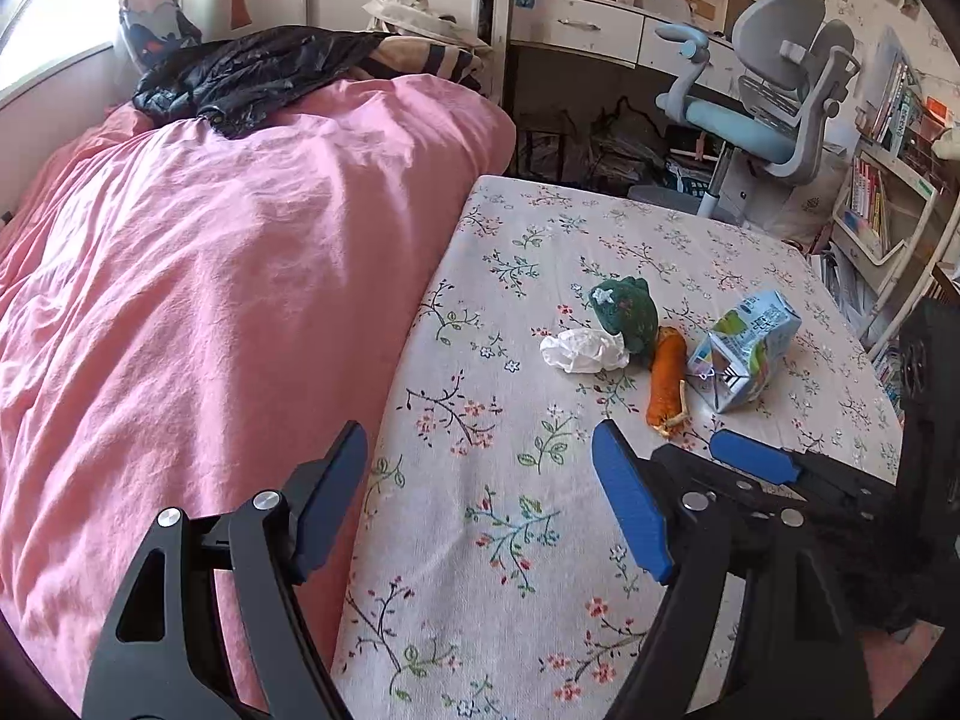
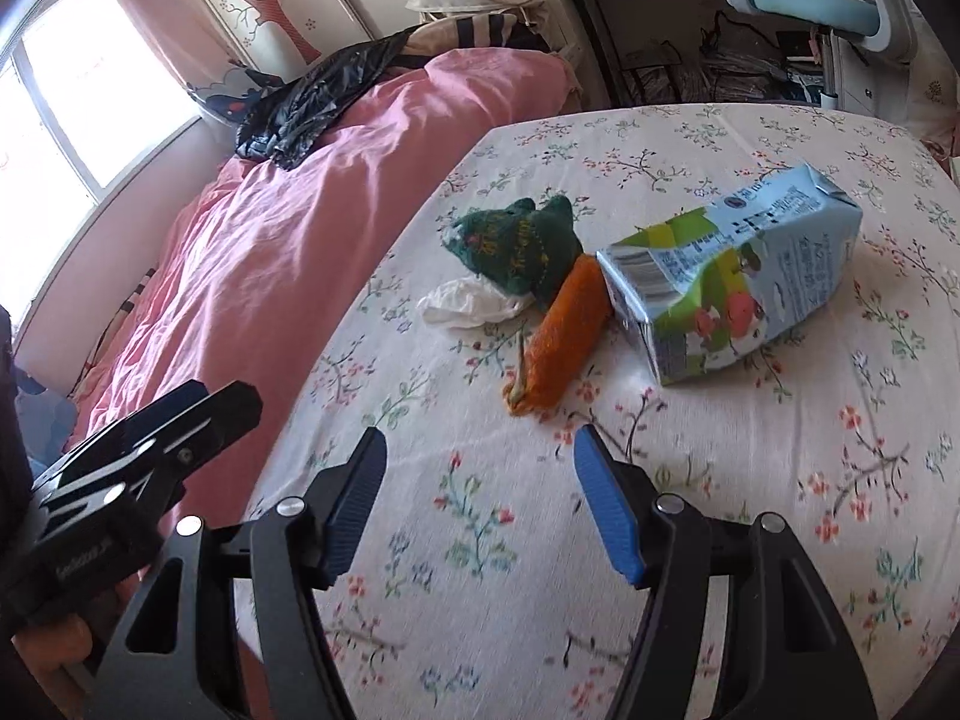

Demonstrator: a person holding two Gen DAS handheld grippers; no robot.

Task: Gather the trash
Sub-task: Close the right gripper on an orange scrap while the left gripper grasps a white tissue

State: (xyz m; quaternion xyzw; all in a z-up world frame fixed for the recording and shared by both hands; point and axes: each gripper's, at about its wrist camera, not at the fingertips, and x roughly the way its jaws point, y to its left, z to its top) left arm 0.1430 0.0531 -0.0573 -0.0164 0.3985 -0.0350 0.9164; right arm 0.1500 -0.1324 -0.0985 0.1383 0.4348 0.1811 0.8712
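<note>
On the floral sheet (image 1: 528, 540) lie a crumpled white tissue (image 1: 582, 350), a plush carrot (image 1: 666, 381) with a green top, and a crushed pale-blue drink carton (image 1: 744, 351). My left gripper (image 1: 480, 441) is open and empty, hovering short of them over the sheet's left edge. One blue finger (image 1: 753, 456) of the right gripper shows just below the carrot. In the right wrist view my right gripper (image 2: 480, 438) is open and empty, just short of the carrot (image 2: 564, 339). The carton (image 2: 738, 282) lies right of the carrot, the tissue (image 2: 471, 303) left. A black plastic bag (image 1: 240, 72) lies far back.
A pink duvet (image 1: 210, 300) is heaped along the left, with the black bag (image 2: 318, 96) on its far end. Beyond the bed stand a grey-blue desk chair (image 1: 774, 102), a white desk (image 1: 576, 24) and a bookshelf (image 1: 882, 204). A window (image 2: 72, 108) is at the left.
</note>
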